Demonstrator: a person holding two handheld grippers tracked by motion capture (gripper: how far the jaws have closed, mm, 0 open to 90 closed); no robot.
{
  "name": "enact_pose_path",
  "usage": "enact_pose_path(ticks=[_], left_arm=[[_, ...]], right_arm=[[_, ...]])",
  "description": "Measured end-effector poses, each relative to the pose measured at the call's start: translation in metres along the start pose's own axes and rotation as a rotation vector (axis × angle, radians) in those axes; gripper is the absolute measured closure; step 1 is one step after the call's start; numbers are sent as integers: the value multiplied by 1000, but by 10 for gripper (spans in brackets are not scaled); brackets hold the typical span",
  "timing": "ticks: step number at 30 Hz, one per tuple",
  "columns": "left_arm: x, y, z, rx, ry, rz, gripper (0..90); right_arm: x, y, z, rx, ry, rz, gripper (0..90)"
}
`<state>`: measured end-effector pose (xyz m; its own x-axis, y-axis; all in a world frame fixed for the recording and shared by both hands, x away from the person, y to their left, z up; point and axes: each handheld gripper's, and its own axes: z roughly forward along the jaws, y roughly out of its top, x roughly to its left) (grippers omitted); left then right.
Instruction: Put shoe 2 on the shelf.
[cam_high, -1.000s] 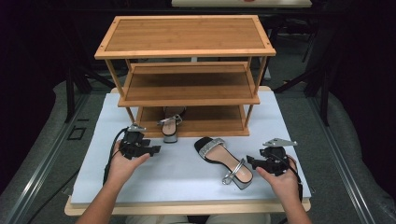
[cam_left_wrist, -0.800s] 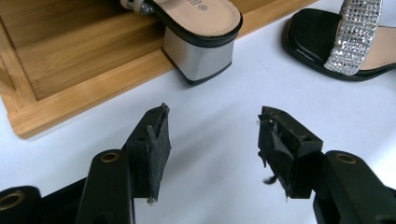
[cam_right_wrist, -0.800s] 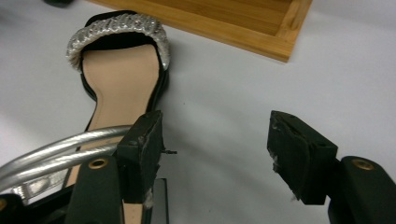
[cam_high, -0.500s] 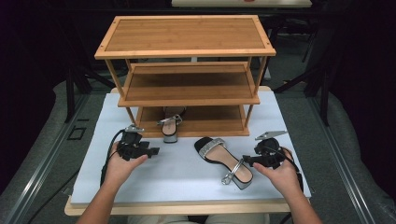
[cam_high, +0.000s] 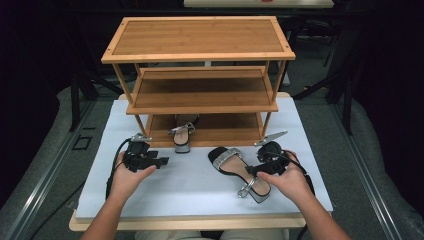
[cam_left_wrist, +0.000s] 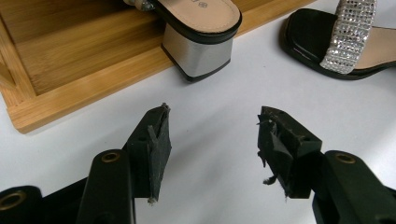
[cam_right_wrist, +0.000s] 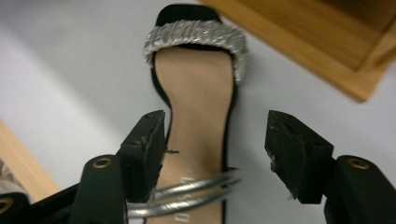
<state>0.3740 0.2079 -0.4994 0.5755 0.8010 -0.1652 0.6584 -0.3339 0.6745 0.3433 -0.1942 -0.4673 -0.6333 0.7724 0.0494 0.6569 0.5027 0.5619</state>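
A black sandal (cam_high: 235, 166) with a glittery silver toe band and a silver ankle strap lies on the white table, toe toward the rack. My right gripper (cam_high: 253, 170) is open over its heel end. In the right gripper view the jaws straddle the tan insole (cam_right_wrist: 198, 88), and the ankle strap (cam_right_wrist: 196, 191) runs between them. The matching sandal (cam_high: 182, 135) rests on the rack's bottom shelf with its silver block heel (cam_left_wrist: 201, 53) hanging over the front edge. My left gripper (cam_high: 161, 161) stands open and empty on the table (cam_left_wrist: 212, 135), just short of that heel.
A three-tier bamboo shoe rack (cam_high: 200, 55) stands at the back of the white table (cam_high: 165, 192); its bottom board (cam_left_wrist: 70, 70) is close in front of my left gripper. A rack corner (cam_right_wrist: 327, 42) lies beyond the sandal's toe. Both forearms come in from the front edge.
My right gripper has moved left and forward, so its open jaws now sit over the sandal on the table. The left gripper has hardly moved.
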Motion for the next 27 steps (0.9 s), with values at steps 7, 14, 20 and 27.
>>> enact_pose_path(ticks=[7, 14, 20, 27], left_arm=[[5, -3, 0, 3, 1, -14, 436], [7, -2, -4, -13, -6, -21, 433], [9, -3, -6, -24, -7, -33, 433], [10, -3, -6, -30, -14, -38, 432]], right_arm=[[3, 4, 22, 70, 47, -1, 339], [7, 3, 38, 139, 35, -28, 315], [6, -2, 46, 173, 34, -11, 332], [8, 3, 48, 225, 17, -14, 381]])
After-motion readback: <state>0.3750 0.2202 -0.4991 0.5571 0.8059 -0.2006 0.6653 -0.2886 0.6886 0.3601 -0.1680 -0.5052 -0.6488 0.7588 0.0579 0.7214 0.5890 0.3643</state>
